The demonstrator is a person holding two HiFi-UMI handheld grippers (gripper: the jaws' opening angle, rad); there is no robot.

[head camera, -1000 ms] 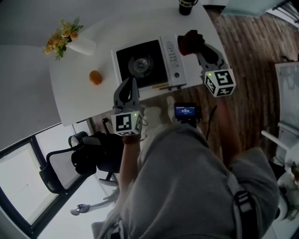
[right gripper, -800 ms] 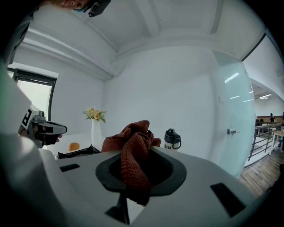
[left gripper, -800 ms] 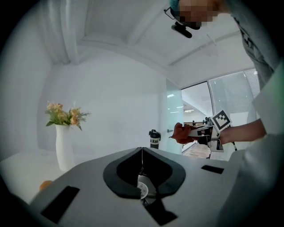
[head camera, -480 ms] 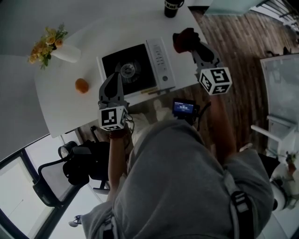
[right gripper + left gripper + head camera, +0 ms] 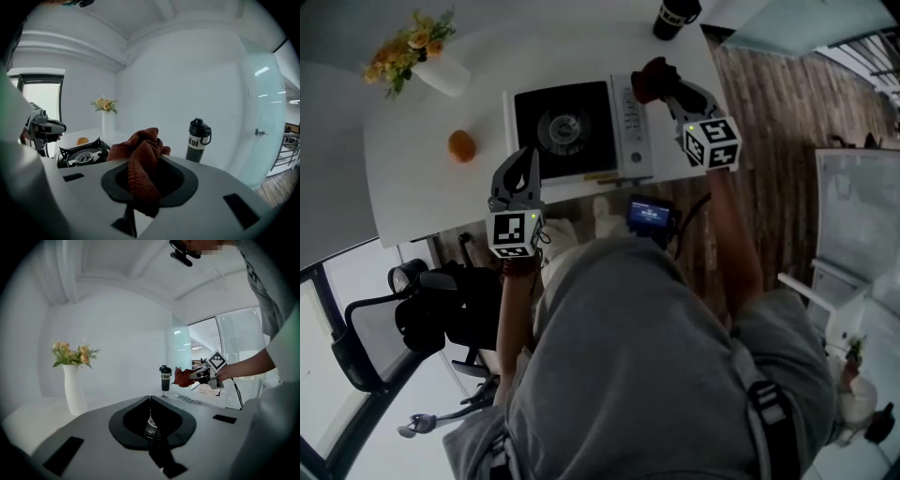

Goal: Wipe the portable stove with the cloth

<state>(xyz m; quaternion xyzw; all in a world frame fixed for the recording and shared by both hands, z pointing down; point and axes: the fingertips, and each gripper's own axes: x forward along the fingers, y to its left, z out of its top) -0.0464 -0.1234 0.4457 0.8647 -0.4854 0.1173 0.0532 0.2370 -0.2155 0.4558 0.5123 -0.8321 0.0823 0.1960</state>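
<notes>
white table (image 5: pixel 412 187), wood floor (image 5: pixel 769 122), black office chair (image 5: pixel 367 345)

The portable stove (image 5: pixel 581 131) sits on the bench (image 5: pixel 422 192) near its front edge. A fruit (image 5: pixel 461 145) lies left of it, a vase (image 5: pixel 442 75) behind the fruit, and a bottle (image 5: pixel 675 14) behind the stove's right end.

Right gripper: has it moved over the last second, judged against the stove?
Yes, slightly. The right gripper, gripping the cloth, has edged left in the head view, toward the control panel of the portable stove.
</notes>
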